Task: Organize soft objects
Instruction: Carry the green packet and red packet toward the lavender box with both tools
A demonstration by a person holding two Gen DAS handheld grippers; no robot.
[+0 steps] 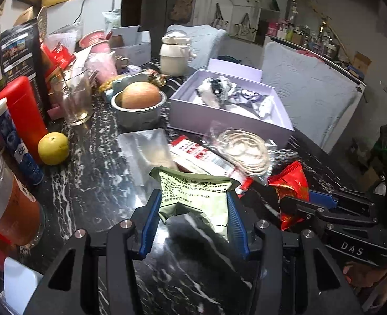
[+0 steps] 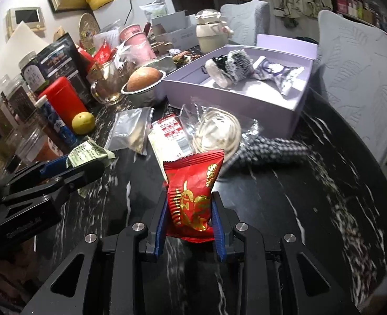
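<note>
**A:** So, which step was in hand?

**B:** A carry, by my reading. Low in the frame of each wrist view, both claws were loaded. The left claw was closed partway on a green sachet, which was crumpled between the blue pads. The right claw was pinched narrow on a red snack packet, standing upright between its pads. Both looked lifted off the black marbled table.

**A:** And beyond them?

**B:** Mid-frame on the table lay a clear zip bag, a red-and-white packet, a bagged coil of cord and a checkered cloth. Further up, right of centre, stood the lavender box, open, already holding a knitted plush and a purple-printed packet.

**A:** The next move?

**B:** Probably taking both packets over the box wall, then letting go above its bare floor, clear of the plush.
</note>
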